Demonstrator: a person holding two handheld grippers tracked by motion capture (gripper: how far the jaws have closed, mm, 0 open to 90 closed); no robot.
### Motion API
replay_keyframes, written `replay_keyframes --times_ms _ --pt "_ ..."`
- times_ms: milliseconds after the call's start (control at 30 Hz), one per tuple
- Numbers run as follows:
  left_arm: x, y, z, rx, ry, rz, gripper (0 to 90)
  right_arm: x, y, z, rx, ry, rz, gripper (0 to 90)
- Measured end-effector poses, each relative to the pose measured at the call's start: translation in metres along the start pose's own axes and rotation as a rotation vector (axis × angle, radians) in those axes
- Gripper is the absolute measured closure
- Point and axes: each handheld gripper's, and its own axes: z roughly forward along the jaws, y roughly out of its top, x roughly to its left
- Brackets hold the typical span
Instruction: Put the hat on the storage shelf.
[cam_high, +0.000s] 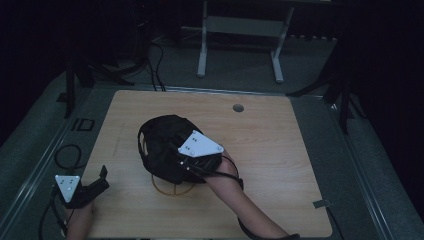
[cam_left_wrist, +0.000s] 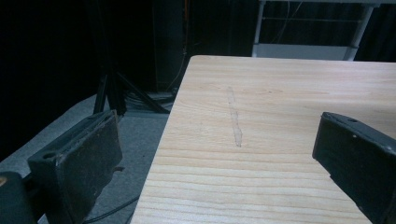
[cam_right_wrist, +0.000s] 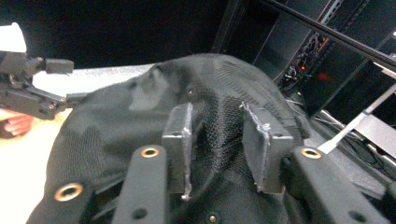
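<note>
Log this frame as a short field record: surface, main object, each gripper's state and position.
surface: light wooden table
main object: black mesh fabric bag, bunched mid-table, over a thin yellow ring
right gripper: jaws partly open, pressed into the black mesh
left gripper: open, empty, at the table's near left edge
round hole: far side of table

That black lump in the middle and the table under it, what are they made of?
The black lump looks like soft matte fabric: an open mesh weave and slack folds show in the right gripper view. The table looks like pale wood or a wood-look laminate, smooth, with straight grain lines; which one I cannot tell.
</note>
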Motion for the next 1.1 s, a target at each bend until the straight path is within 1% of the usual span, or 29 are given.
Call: replay_keyframes --times_ms 67,200,267,400,700,933,1000,1100 --pt "0.0 0.0 0.0 0.0 0.0 0.0 1.8 0.0 0.0 0.001 0.001 0.0 0.008 61.0" --pt "0.0 0.0 0.0 0.0 0.0 0.0 1.8 -0.001 0.0 0.002 0.01 -0.001 -0.004 58.9" --pt "0.0 0.0 0.0 0.0 0.0 0.0 1.8 -0.001 0.0 0.002 0.016 0.0 0.003 57.0" --pt "0.0 0.0 0.0 0.0 -0.001 0.001 1.8 -0.002 -0.001 0.002 0.011 -0.001 0.008 54.5" --pt "0.0 0.0 0.0 0.0 -0.001 0.001 1.8 -0.007 -0.003 0.0 0.008 0.005 0.037 51.6" --pt "0.0 0.0 0.0 0.0 -0.001 -0.001 1.8 -0.012 -0.004 -0.003 0.007 0.012 0.047 49.3" --pt "0.0 0.0 0.0 0.0 -0.001 0.001 1.8 -0.013 -0.004 -0.004 0.005 0.007 0.054 48.4" --pt "0.0 0.0 0.0 0.0 0.0 0.001 1.8 -0.018 -0.005 -0.007 0.001 0.013 0.071 47.0"
